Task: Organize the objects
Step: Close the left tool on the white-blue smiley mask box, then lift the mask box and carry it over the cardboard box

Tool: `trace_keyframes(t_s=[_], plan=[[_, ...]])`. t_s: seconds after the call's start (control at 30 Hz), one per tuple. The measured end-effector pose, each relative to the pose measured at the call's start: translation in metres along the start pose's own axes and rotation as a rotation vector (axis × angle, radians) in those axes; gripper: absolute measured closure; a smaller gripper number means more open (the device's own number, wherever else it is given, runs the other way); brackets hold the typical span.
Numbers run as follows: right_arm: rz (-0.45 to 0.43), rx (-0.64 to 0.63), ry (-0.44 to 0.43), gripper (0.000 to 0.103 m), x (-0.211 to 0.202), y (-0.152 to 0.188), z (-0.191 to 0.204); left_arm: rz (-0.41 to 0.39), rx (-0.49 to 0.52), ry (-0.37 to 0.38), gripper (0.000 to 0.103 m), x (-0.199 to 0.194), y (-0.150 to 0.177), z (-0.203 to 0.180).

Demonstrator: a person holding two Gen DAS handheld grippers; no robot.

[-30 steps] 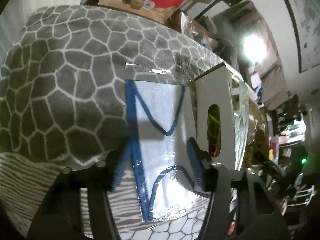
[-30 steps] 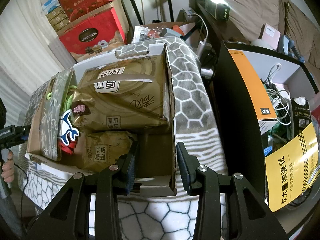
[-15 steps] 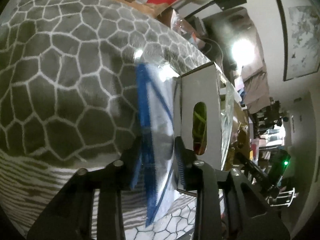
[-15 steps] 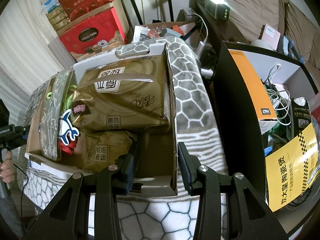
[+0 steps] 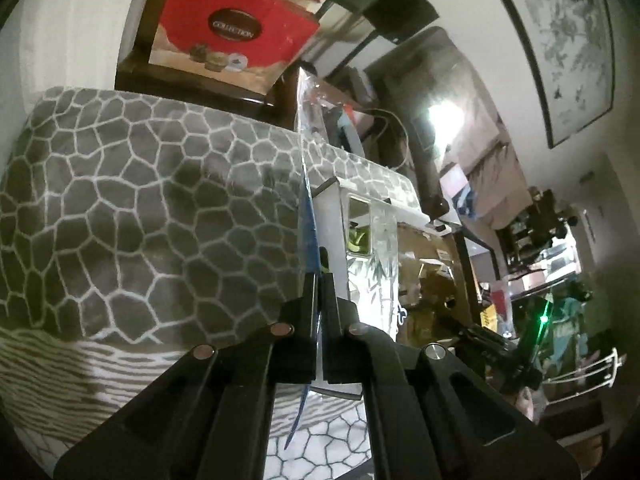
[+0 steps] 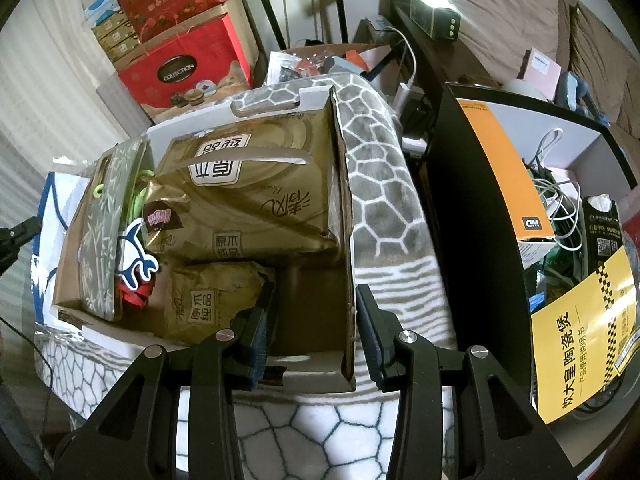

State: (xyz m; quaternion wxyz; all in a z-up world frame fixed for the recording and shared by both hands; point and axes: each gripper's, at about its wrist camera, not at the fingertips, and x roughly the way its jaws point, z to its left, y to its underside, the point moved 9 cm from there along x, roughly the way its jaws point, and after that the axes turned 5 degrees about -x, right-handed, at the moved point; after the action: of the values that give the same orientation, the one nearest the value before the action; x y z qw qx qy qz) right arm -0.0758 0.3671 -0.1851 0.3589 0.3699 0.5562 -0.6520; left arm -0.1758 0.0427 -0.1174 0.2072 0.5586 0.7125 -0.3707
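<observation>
Left wrist view only: left hand-held gripper (image 5: 319, 280) clenched on clear blue-trimmed packet (image 5: 307, 184), edge-on.

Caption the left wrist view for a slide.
Left gripper jaws shut on a clear blue-edged packet, beside the cardboard box.

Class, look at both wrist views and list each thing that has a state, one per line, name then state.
Left gripper: shut on the clear plastic bag with blue-trimmed white contents; jaws have just been closing.
Clear plastic bag: pinched edge-on, lifted.
Right gripper: open, nothing between its pads.
Open cardboard box: open-topped, nearly full.
Large gold tissue pack: lying in the box.
</observation>
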Motion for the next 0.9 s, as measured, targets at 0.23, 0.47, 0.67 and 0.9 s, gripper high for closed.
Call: trace_keyframes(t_s=[0.23, 0.47, 0.67, 0.9], plan=[[0.001, -0.001, -0.002, 0.062, 0.001, 0.0, -0.002, -0.032, 0.081, 0.068, 0.102, -0.011, -0.003, -0.058], [0.001, 0.0, 0.0, 0.062, 0.002, -0.001, -0.004, 0.033, 0.222, 0.044, 0.102, 0.032, 0.018, -0.127], [0.003, 0.001, -0.002, 0.062, 0.001, 0.0, -0.003, 0.096, 0.271, 0.025, 0.102, 0.077, 0.031, -0.161], [0.002, 0.006, -0.009, 0.062, 0.002, -0.002, -0.003, 0.192, 0.284, 0.058, 0.09, 0.102, 0.047, -0.175]])
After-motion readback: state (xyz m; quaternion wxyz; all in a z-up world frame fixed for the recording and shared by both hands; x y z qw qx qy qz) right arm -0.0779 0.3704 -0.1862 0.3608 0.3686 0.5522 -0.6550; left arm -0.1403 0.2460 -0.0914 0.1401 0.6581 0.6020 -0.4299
